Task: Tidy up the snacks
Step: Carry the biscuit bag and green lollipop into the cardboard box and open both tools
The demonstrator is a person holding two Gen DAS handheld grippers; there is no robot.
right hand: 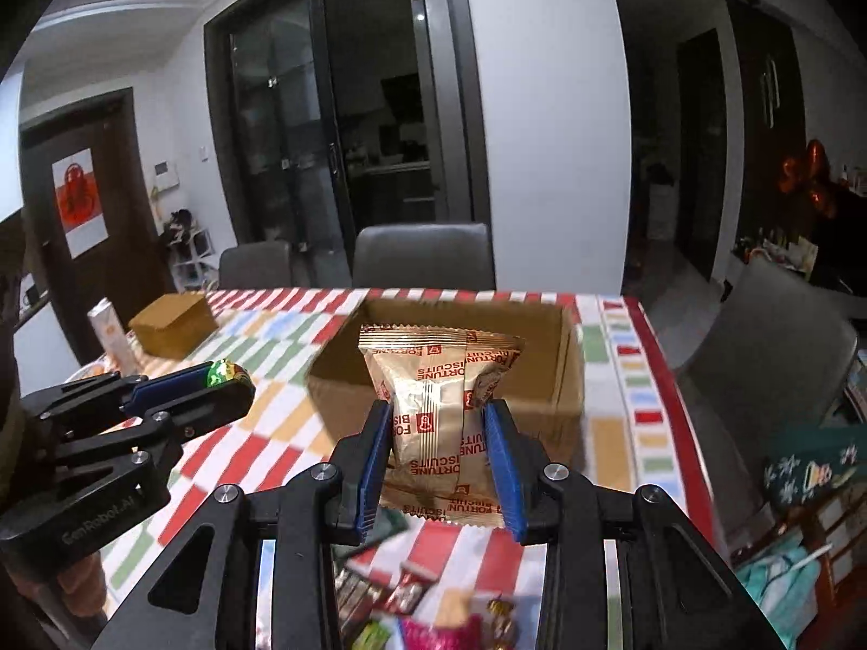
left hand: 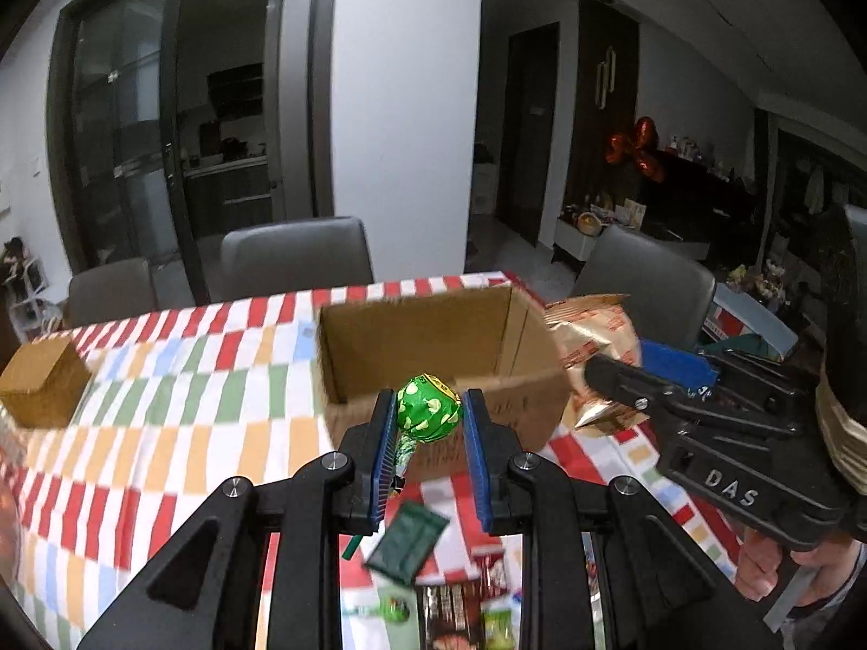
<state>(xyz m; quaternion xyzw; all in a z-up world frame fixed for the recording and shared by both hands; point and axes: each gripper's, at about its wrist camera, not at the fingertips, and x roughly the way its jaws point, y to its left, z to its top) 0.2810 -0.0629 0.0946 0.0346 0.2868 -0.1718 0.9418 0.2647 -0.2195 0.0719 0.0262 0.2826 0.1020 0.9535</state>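
Observation:
My left gripper (left hand: 428, 413) is shut on a green-wrapped lollipop (left hand: 428, 406), held just before the near wall of an open cardboard box (left hand: 433, 341). Its stick hangs down between the fingers. My right gripper (right hand: 438, 422) is shut on a gold biscuit packet (right hand: 433, 406) with red lettering, held upright in front of the same box (right hand: 563, 379). The right gripper (left hand: 623, 379) with its packet (left hand: 590, 336) shows in the left wrist view at the box's right side. The left gripper (right hand: 227, 379) with the lollipop (right hand: 225, 369) shows at the left of the right wrist view.
The table has a checked red, green and orange cloth (left hand: 162, 406). A closed brown box (left hand: 43, 384) sits at the far left. Loose snack packets (left hand: 406, 541) lie near the front edge. Grey chairs (left hand: 295, 257) stand behind the table and one (right hand: 769, 336) at its right.

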